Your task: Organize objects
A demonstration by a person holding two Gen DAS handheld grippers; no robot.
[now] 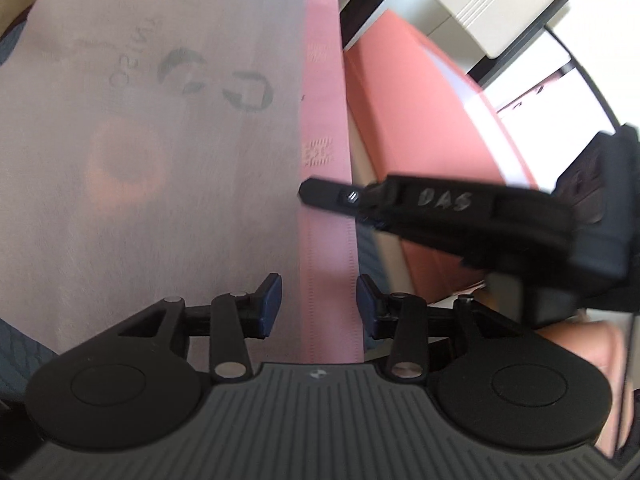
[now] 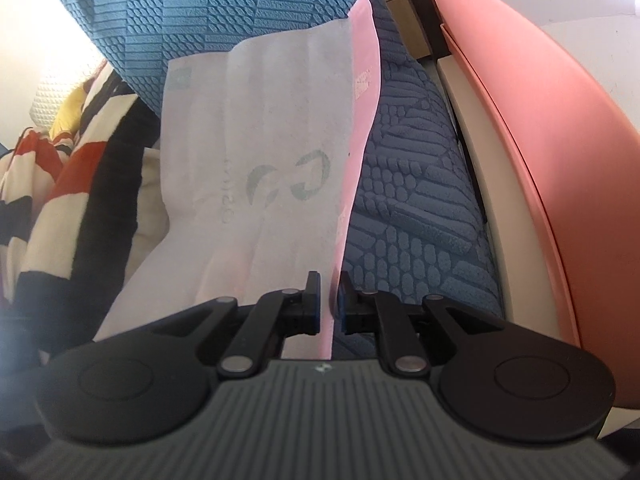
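Observation:
A pale non-woven bag [image 1: 152, 128] with a grey logo and a pink side strip [image 1: 324, 92] fills the left wrist view. My left gripper [image 1: 319, 304] is open, and the pink strip runs between its blue pads without either pad pressing on it. My right gripper [image 1: 320, 196] comes in from the right, its tip on the same strip. In the right wrist view the bag [image 2: 256, 128] hangs up in front of me. There my right gripper [image 2: 329, 300] is shut on the bag's pink edge [image 2: 362, 92].
A blue textured cover [image 2: 240, 8] lies under and behind the bag. A striped blanket [image 2: 72, 184] is bunched at the left. A salmon-pink plastic bin [image 2: 540, 120] [image 1: 420, 100] stands to the right, with a beige box [image 1: 488, 0] beyond it. A hand [image 1: 580, 344] shows at the lower right.

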